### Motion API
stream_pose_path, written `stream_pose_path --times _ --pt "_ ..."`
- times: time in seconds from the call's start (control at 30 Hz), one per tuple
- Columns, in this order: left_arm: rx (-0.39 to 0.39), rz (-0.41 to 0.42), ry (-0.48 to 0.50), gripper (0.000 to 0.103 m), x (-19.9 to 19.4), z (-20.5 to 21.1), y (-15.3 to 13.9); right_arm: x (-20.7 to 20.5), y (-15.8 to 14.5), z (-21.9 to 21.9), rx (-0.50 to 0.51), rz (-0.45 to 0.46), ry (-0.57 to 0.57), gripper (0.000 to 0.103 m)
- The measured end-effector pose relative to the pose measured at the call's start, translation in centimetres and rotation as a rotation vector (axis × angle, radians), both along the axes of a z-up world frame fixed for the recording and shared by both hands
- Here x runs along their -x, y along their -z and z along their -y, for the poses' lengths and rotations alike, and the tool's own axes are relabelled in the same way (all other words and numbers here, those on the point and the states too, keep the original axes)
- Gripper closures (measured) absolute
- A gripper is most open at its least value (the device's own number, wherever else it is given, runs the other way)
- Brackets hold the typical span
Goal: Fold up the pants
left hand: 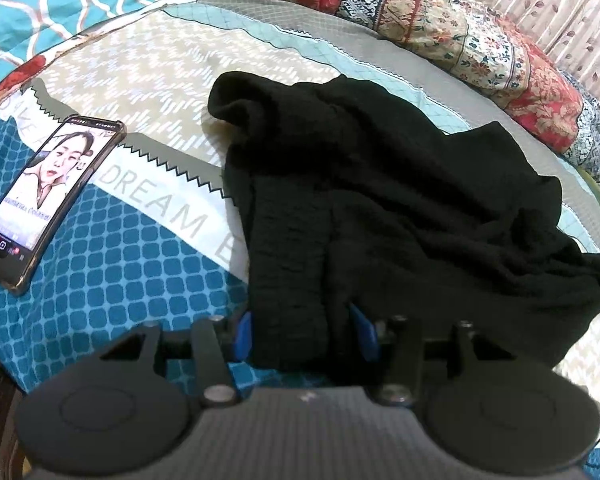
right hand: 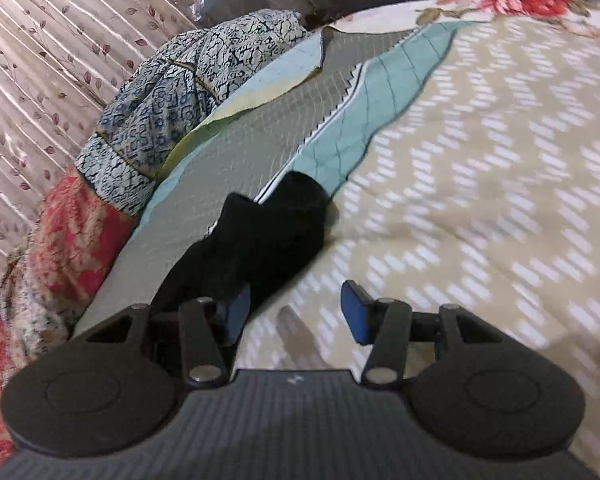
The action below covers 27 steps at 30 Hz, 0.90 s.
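Straddling a thick fold of the black pants (left hand: 380, 200) bunched on the bedspread (left hand: 148, 72), left gripper (left hand: 306, 332) sits nearest, jaws partly parted around cloth, grip uncertain; right gripper (right hand: 296, 316) hangs wide and empty, pants end (right hand: 260, 240) just ahead-left.

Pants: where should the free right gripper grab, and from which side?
Take the loose bunched end of the pants lying just ahead-left of the open right gripper; come in low from the bedspread side. That end stands up in a thick fold, easy to pinch. The left gripper already straddles the near edge.
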<state>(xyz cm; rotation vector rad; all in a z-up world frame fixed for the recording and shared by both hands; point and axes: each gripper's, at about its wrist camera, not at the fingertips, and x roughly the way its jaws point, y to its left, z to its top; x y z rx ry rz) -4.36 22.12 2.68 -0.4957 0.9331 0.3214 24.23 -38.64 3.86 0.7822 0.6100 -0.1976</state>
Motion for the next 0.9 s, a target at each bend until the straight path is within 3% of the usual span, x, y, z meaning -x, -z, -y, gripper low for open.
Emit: stream_pose_path --times 0.17,0.23,0.33,0.43,0.63,0.83,0.87,0.9 --pt "-0.024 -0.022 -0.002 0.056 -0.7 0.4 0.1 -4.0 0.3 -1.5 0.055 0.008 0.016 0.052" --pt "-0.031 -0.029 0.001 0.056 -0.9 0.5 0.1 -5.4 -1.6 -2.1 0.062 0.117 -0.008 0.051" --pt "-0.033 -0.037 0.001 0.056 -1.2 0.4 0.3 -6.6 -5.0 -3.5 0.179 0.224 -0.085 0.047" --pt "-0.029 -0.038 -0.002 0.055 -1.3 0.4 0.4 -7.0 -5.0 -2.3 0.221 0.179 -0.058 0.047" --pt "-0.052 -0.046 0.015 0.055 -1.6 0.6 0.6 -5.4 -0.1 2.0 0.082 0.075 0.041 0.046" --pt "-0.068 -0.051 0.011 0.055 -1.6 1.0 0.4 -6.4 1.2 0.3 0.053 0.013 0.005 0.044" --pt "-0.072 -0.053 0.01 0.056 -1.6 1.1 0.4 -6.8 1.1 -0.3 0.076 -0.004 -0.014 0.05" --pt "-0.075 -0.054 0.011 0.056 -1.7 1.1 0.3 -7.3 0.8 -0.9 0.11 -0.025 -0.041 0.064"
